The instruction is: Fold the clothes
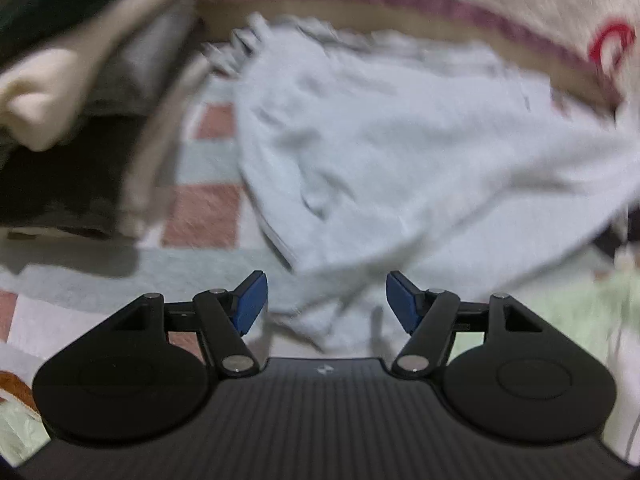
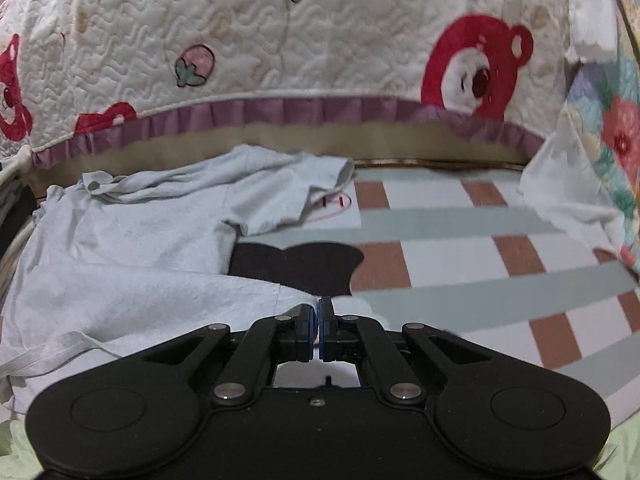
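Left tool [image 1: 326, 300]: jaws stand apart, blue pads [image 1: 250, 300] clear of any cloth; nothing gripped. The near edge of the garment lies just beyond and between the fingertips.
Right tool [image 2: 319, 326]: jaws closed together, pads meeting. A fold of pale fabric runs up to the fingertips; whether it is pinched between the pads cannot be told.
Garment: light blue T-shirt [image 2: 132, 248], short-sleeved, wrinkled and partly bunched. In the right wrist view one sleeve [image 2: 296, 188] lies spread toward the far edge; a thin strip of the cloth trails at the near left. The left wrist view is motion-blurred and shows the same shirt [image 1: 380, 160] as a rumpled heap.
Location: the shirt lies on a checked mat [image 2: 480, 248] of pink, grey-blue and white squares, at its left side in the right wrist view.
Dark patch [image 2: 296, 268]: black shape on the mat, just beside the shirt.
Surroundings: quilted cover with red bears and a purple frill [image 2: 280, 60] hangs behind the mat; cream and dark fabrics piled [image 1: 60, 100] at the left in the left wrist view.
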`<state>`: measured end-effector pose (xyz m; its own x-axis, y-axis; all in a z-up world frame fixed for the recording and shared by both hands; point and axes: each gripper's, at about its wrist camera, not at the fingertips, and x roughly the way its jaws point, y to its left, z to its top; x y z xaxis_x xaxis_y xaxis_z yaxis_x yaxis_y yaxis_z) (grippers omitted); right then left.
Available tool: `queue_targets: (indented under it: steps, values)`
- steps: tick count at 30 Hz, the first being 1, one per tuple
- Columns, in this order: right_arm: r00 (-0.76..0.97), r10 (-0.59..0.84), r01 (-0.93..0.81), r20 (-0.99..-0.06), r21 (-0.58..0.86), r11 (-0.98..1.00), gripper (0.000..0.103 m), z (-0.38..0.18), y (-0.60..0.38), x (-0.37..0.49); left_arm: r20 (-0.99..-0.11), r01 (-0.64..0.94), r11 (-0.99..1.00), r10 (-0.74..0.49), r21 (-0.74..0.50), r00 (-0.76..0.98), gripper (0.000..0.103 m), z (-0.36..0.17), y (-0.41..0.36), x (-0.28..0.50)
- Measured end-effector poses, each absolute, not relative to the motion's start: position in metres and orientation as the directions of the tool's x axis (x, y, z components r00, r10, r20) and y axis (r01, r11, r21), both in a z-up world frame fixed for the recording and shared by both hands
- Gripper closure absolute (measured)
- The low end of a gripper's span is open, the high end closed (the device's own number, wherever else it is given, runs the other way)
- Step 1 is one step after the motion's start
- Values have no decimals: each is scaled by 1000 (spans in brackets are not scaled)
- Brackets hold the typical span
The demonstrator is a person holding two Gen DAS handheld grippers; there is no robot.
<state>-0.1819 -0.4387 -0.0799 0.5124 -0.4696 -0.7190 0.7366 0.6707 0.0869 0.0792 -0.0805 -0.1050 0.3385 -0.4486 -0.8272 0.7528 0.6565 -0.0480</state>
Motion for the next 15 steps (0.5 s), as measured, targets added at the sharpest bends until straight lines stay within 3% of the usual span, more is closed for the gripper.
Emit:
queue_targets:
  steps: [9,11,12,13,15]
  values:
    - [539,-448,726,-713,124,676,102,-89,-444,-187,-863,714,696,-312,77,398,35,-142,-111,100]
    - [558,-442,711,-702,129,692,103,-79,-443,-190,-859,669,743,-322,30,397,41,-137,-104,110]
    - [575,-440,700,-689,137,701,103,-70,-442,-193,-847,659,752,-358,-12,393,59,-128,-97,111]
    - [588,-456,695,-668,128,708,103,-58,-440,-197,-833,650,758,-393,-53,390,94,-120,-90,112]
    - [604,-500,696,-621,105,710,103,-32,-435,-205,-786,632,767,-457,-110,417,99,-95,-70,109]
